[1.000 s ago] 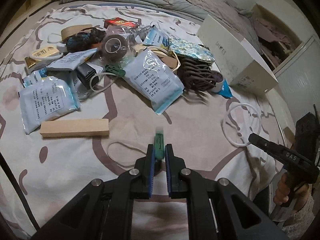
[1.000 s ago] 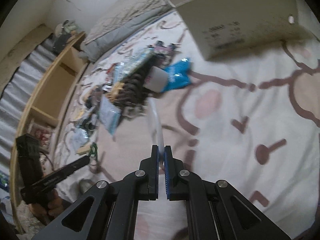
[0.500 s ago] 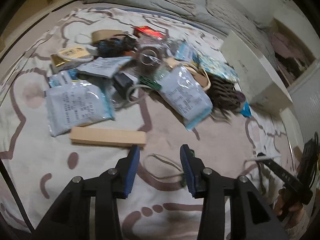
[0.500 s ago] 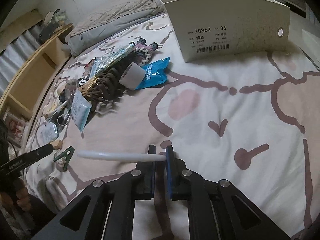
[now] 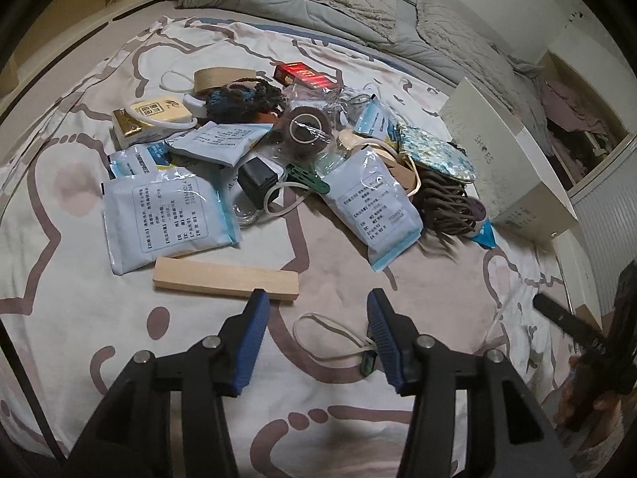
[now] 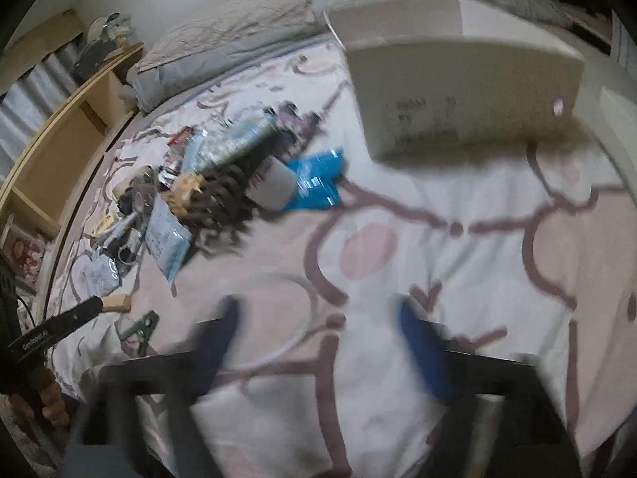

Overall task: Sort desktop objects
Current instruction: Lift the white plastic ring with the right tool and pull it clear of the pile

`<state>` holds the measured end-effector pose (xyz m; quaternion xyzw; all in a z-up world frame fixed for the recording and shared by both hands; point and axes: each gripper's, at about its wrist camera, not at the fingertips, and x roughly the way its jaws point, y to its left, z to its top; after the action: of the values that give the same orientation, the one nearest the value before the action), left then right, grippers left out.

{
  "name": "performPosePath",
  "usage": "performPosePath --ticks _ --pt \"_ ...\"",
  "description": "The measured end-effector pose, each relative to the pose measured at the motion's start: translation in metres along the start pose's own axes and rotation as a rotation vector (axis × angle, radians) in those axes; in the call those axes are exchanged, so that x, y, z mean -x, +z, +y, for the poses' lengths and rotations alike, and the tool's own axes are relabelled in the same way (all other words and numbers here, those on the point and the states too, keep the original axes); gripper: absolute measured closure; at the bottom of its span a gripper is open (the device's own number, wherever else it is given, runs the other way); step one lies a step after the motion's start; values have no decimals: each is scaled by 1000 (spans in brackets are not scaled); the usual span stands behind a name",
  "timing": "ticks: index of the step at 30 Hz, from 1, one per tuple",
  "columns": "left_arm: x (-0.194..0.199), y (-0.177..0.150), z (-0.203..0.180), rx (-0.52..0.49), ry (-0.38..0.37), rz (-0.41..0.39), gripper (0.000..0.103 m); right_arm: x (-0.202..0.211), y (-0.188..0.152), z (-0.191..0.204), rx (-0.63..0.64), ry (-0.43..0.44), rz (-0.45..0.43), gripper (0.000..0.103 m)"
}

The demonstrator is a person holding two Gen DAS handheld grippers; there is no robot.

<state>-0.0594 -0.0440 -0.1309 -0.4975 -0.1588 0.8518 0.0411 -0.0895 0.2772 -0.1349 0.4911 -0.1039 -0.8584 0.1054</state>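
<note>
My left gripper (image 5: 318,318) hangs over the patterned bed sheet, its jaws opening with nothing pressed between them. A green clip (image 5: 368,360) lies on the sheet just under the right finger, beside a rubber band loop (image 5: 330,334); the clip (image 6: 141,328) also shows in the right wrist view. My right gripper (image 6: 318,318) is blurred, its jaws opening wide. A white ring (image 6: 292,340) lies on the sheet beneath them, free of the pads. Beyond lies the pile: mask packets (image 5: 171,215), a wooden block (image 5: 227,279), a tape roll (image 5: 306,127).
A white shoe box (image 5: 505,167) stands right of the pile, and the box (image 6: 458,91) fills the far side of the right wrist view. A grey quilt (image 5: 318,0) lies at the back. A black charger (image 5: 258,179) and a red box (image 5: 302,75) sit in the pile. A wooden shelf (image 6: 59,151) runs along the left.
Both grippers went from shut to open. The left let go of the green clip and the right let go of the white ring; both things now lie on the sheet.
</note>
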Motion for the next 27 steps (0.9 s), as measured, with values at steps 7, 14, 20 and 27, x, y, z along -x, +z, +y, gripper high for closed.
performPosePath --ticks 7,14,20,27 --pt "4 0 2 3 -11 -6 52 9 20 32 88 -7 -52 13" --pt "-7 -9 -19 -115 4 54 46 -5 1 32 97 19 -40 0" --pt "-10 -20 -34 -211 3 80 46 -23 -19 26 123 15 -12 0" --pt "-33 -38 -40 -295 123 178 46 -38 -37 16 133 8 6 0"
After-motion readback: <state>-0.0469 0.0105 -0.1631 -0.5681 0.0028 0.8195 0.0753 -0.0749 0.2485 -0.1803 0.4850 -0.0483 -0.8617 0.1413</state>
